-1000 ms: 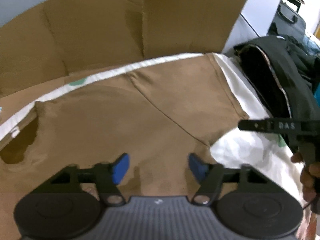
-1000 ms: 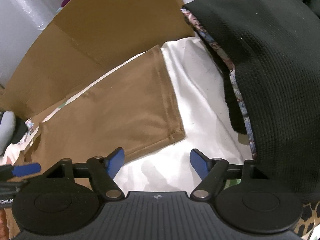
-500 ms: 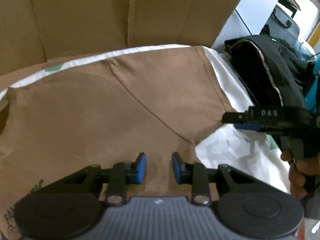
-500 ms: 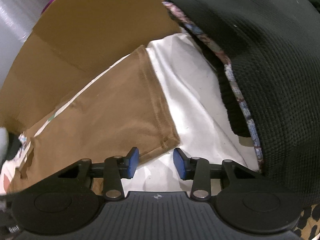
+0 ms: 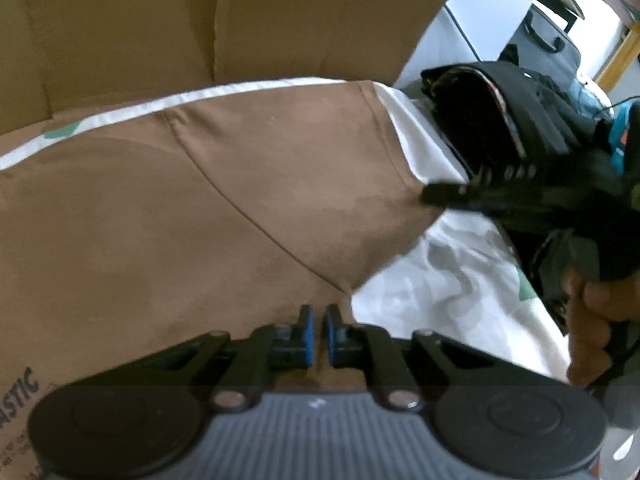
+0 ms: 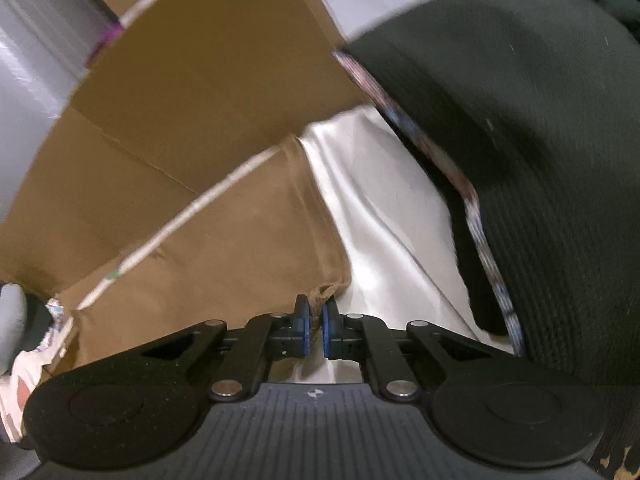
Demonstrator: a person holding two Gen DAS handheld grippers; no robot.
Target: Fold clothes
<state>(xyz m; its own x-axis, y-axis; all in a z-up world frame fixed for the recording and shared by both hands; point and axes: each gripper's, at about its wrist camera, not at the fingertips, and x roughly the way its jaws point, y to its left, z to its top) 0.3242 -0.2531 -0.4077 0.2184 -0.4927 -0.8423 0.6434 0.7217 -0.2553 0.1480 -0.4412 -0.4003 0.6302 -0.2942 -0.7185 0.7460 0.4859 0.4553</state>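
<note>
A brown T-shirt (image 5: 200,220) lies flat on a white sheet (image 5: 460,288), its sleeve reaching out to the right. My left gripper (image 5: 316,322) sits at the shirt's side just below the armpit seam, its jaws closing to a narrow slit with brown cloth between the blue pads. In the right wrist view, my right gripper (image 6: 318,316) is closing its jaws on the near corner of the sleeve (image 6: 256,240) hem, and a small bunch of fabric stands up between the pads. The left wrist view also shows the right gripper (image 5: 430,196) at that sleeve corner, held by a hand (image 5: 592,312).
Flattened cardboard (image 5: 200,20) stands behind the shirt, seen also as cardboard (image 6: 200,80) in the right view. A heap of black garments (image 6: 540,160) with a patterned edge lies to the right of the white sheet (image 6: 380,200). A dark bag (image 5: 548,48) stands farther back.
Both grippers went from wide open to nearly closed. The left one sank onto the shirt by the armpit seam; the right one pinched the sleeve's hem corner.
</note>
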